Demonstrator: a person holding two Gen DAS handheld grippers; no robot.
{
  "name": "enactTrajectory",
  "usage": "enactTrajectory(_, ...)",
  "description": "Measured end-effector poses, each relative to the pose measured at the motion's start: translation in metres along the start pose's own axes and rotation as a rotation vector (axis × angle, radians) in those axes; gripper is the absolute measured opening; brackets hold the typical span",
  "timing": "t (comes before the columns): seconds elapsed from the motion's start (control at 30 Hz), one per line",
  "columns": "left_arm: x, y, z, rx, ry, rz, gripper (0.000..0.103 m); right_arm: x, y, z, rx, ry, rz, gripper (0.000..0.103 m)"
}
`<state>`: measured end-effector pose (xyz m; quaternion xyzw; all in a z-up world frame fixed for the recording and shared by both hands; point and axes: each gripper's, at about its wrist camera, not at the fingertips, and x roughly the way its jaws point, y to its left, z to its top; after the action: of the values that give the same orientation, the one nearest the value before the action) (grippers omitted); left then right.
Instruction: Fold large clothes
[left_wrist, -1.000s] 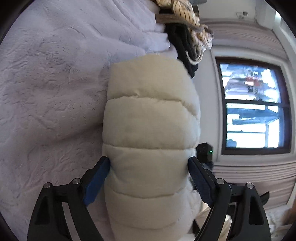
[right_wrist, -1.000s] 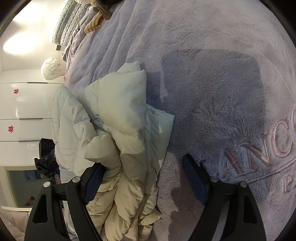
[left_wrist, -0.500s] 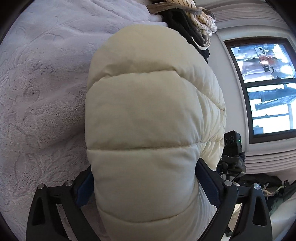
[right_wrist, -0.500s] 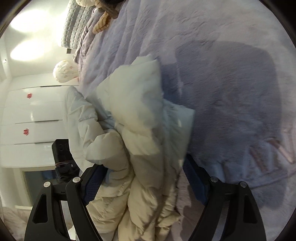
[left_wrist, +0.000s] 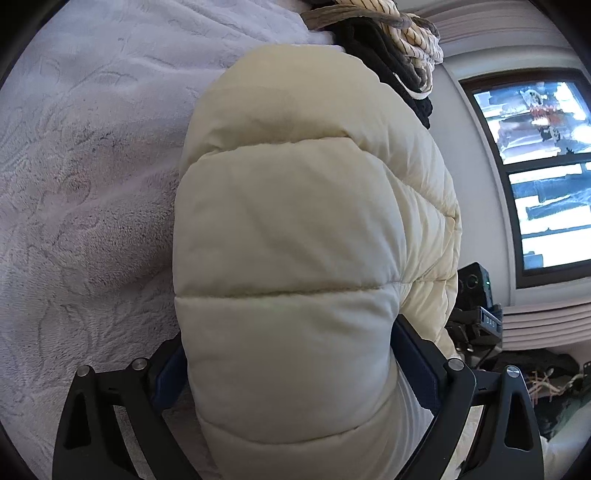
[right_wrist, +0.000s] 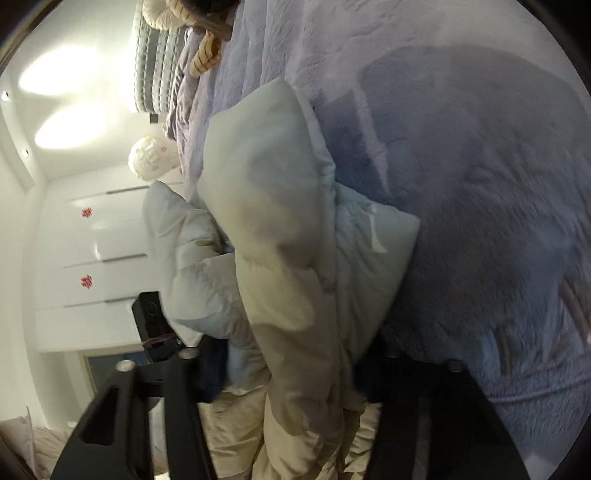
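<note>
A cream puffer jacket (left_wrist: 303, 221) lies on a pale lilac plush bed cover (left_wrist: 92, 184). In the left wrist view one of its quilted parts fills the whole gap of my left gripper (left_wrist: 291, 362) and bulges over both blue pads; the jaws stand very wide, with no visible squeeze. In the right wrist view, which is blurred, the jacket (right_wrist: 266, 184) is a bunched heap at the bed's edge. My right gripper (right_wrist: 290, 365) is closing, and its jaws bear on a thick fold of that heap.
A pile of dark and striped clothes (left_wrist: 388, 44) lies behind the jacket. A window (left_wrist: 543, 166) is on the right wall, with a small black device (left_wrist: 476, 280) below it. White wardrobe doors (right_wrist: 92, 240) and pillows (right_wrist: 155, 66) lie left of the bed cover (right_wrist: 480, 184).
My left gripper has pushed forward along the jacket part, which now fills the view, and its jaws have widened. My right gripper has sunk and tilted, and its jaws have drawn in onto the bunched jacket.
</note>
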<state>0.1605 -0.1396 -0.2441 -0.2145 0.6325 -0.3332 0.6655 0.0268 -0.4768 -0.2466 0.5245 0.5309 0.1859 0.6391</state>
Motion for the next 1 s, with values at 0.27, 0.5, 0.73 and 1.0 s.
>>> enactTrajectory(0.27,-0.004,-0.034,-0.002,0.097,-0.042,0.13,0.088,0.0,-0.011,-0.013,0.078,-0.05,0.073,0.039)
enactTrajectory(0.5,-0.015,-0.048,-0.007,0.1,-0.05,0.104,0.076,-0.003,-0.005,-0.029,0.104,-0.077,0.108,0.039)
enactTrajectory(0.73,-0.046,-0.035,-0.019,0.106,-0.052,0.067,0.075,-0.001,0.017,-0.037,0.106,-0.077,0.097,0.039)
enactTrajectory(1.0,-0.099,-0.021,-0.021,0.107,-0.087,0.063,0.075,0.033,0.064,-0.031,0.081,-0.066,0.079,0.039)
